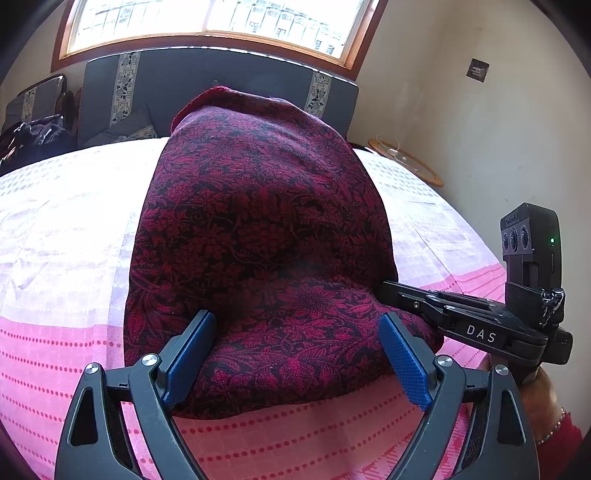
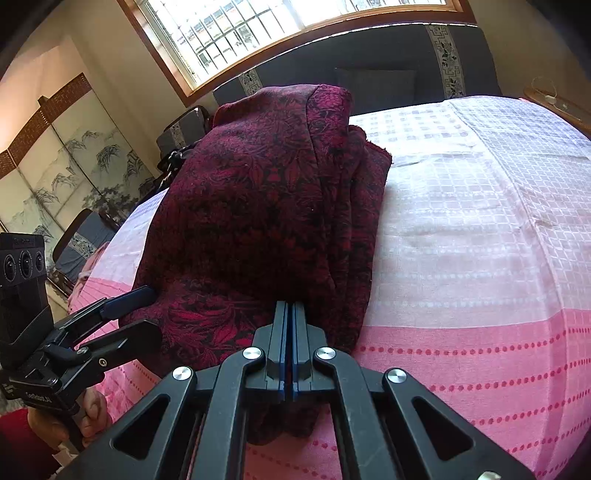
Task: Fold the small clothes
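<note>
A dark red garment with a black floral pattern (image 1: pixel 255 229) lies folded lengthwise on the pink and white bedspread (image 1: pixel 62 236). My left gripper (image 1: pixel 297 325) is open, its blue pads straddling the garment's near end. My right gripper (image 1: pixel 384 291) comes in from the right and touches the garment's near right corner. In the right wrist view the right gripper (image 2: pixel 290 306) is shut on the near edge of the garment (image 2: pixel 251 206), with cloth hanging below it. The left gripper (image 2: pixel 142 308) shows there at the left, open around the garment's corner.
A dark padded headboard (image 1: pixel 221 85) and a window (image 1: pixel 214 22) stand behind the bed. A round wooden side table (image 1: pixel 406 158) is at the right. A painted folding screen (image 2: pixel 55 177) and chairs (image 2: pixel 81 236) stand at the left.
</note>
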{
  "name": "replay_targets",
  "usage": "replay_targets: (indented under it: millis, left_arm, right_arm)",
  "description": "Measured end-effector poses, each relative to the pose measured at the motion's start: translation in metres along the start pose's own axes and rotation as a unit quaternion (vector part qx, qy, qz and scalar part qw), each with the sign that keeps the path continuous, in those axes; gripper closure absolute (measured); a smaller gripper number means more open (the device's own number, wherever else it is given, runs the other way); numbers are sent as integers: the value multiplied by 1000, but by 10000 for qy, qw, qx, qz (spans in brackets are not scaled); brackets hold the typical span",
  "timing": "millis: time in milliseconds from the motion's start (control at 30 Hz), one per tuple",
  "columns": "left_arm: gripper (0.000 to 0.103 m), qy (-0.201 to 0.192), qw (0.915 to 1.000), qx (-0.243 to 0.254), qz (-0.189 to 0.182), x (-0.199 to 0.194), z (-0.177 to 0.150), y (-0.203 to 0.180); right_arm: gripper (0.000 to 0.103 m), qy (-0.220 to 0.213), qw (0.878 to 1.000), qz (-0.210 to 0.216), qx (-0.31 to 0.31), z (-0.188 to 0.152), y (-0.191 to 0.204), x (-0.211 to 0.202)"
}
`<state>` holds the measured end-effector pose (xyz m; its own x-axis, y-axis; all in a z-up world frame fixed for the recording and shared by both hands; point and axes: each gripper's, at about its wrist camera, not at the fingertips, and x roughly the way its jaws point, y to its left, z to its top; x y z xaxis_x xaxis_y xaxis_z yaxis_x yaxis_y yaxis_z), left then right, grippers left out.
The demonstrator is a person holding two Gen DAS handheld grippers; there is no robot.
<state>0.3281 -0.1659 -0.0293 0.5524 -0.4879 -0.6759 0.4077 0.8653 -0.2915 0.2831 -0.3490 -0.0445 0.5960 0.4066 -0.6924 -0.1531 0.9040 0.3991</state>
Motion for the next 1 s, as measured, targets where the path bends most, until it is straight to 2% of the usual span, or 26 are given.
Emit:
replay_targets:
  millis: [233, 467, 733, 833, 933, 1000]
  left_arm:
    - [13, 6, 9999, 61, 111, -16, 0, 5]
    - [13, -62, 9976, 350, 586, -30, -4, 9]
    - [13, -164, 9958, 293, 850, -47, -3, 36]
    - [13, -296, 9980, -83, 551, -56, 6, 62]
    - [13, -220, 9971, -711, -172, -55, 17, 100]
    - [13, -95, 9911, -1108, -737, -47, 25, 125]
  right_arm:
    - [103, -62, 9998, -162, -91, -4, 9, -1]
    - [103, -87, 9995, -259, -133, -8, 15, -2]
    - [103, -102, 9990, -367, -223, -11, 21, -3]
    - [103, -94, 9994, -289, -149, -11, 20, -4]
    - [103, -90, 9997, -225, -97, -11, 19, -3]
    - [103, -89, 9997, -196, -75, -12, 19, -4]
